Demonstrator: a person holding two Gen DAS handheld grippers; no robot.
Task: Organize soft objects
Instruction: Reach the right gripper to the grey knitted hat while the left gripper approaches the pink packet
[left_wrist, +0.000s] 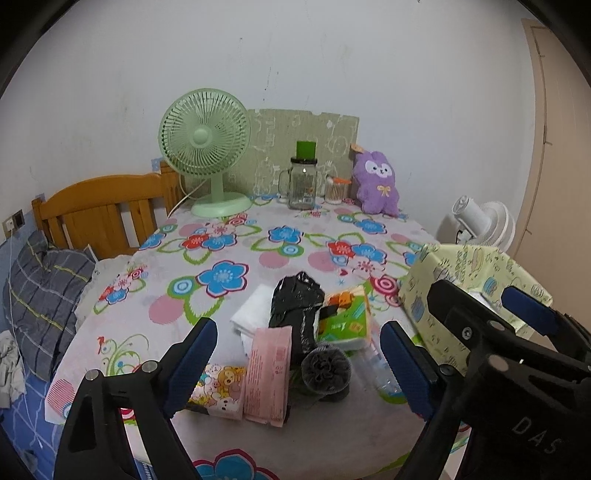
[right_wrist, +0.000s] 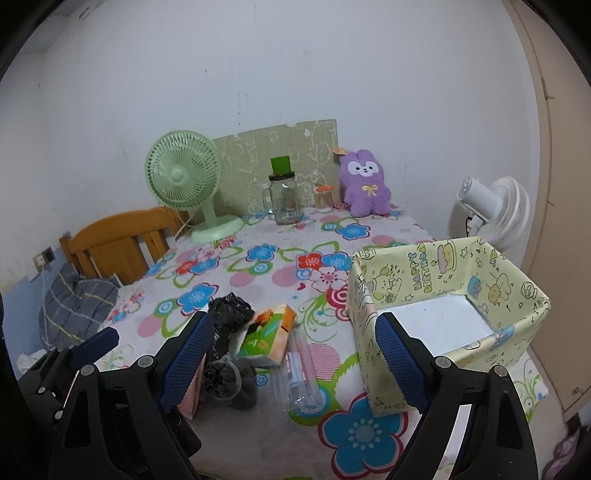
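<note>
A pile of soft things lies on the floral table: a black plastic bag (left_wrist: 295, 306), a green-orange tissue pack (left_wrist: 345, 319), a pink pack (left_wrist: 267, 374), a cartoon tissue pack (left_wrist: 218, 387), a grey scrunchie-like roll (left_wrist: 325, 369) and white folded tissue (left_wrist: 251, 310). My left gripper (left_wrist: 299, 354) is open above the near side of the pile. My right gripper (right_wrist: 291, 352) is open, over a clear plastic bottle (right_wrist: 301, 373). A yellow cartoon box (right_wrist: 448, 306), open and empty, stands at the right. The right gripper also shows in the left wrist view (left_wrist: 491, 306).
At the back stand a green fan (left_wrist: 205, 155), a glass jar (left_wrist: 302, 184), a cotton-swab jar (left_wrist: 336, 190) and a purple plush rabbit (left_wrist: 376, 182). A white fan (right_wrist: 487, 210) is beyond the table's right edge. A wooden bed frame (left_wrist: 99, 214) is at the left.
</note>
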